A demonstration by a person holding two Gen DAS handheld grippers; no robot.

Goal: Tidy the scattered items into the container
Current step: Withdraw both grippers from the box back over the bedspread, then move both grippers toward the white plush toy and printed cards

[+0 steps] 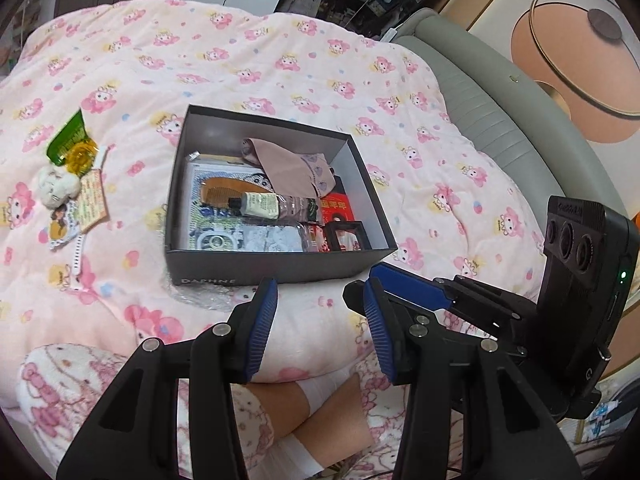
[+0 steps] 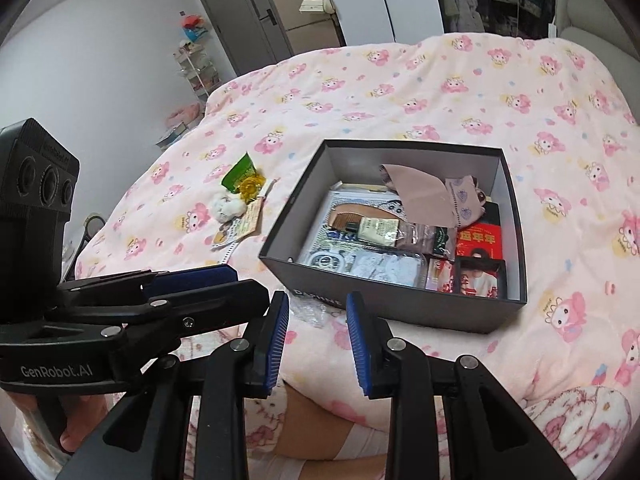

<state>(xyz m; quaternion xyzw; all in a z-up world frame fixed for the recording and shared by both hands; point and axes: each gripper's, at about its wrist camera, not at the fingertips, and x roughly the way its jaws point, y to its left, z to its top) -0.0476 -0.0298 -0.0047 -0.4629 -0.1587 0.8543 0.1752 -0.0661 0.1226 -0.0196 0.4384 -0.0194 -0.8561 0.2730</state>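
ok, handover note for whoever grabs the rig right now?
Left gripper: open, empty, hovering short of the box.
Right gripper: open, empty, beside it.
Grey box sits on the pink blanket, already holding a comb, tube, sock, packets and cards.
Left to do: the small pile left of the box: green packet, white plush charm, tags and a white strap.

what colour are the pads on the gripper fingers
Blue, ribbed pads on black fingers; clearest in the right wrist view.
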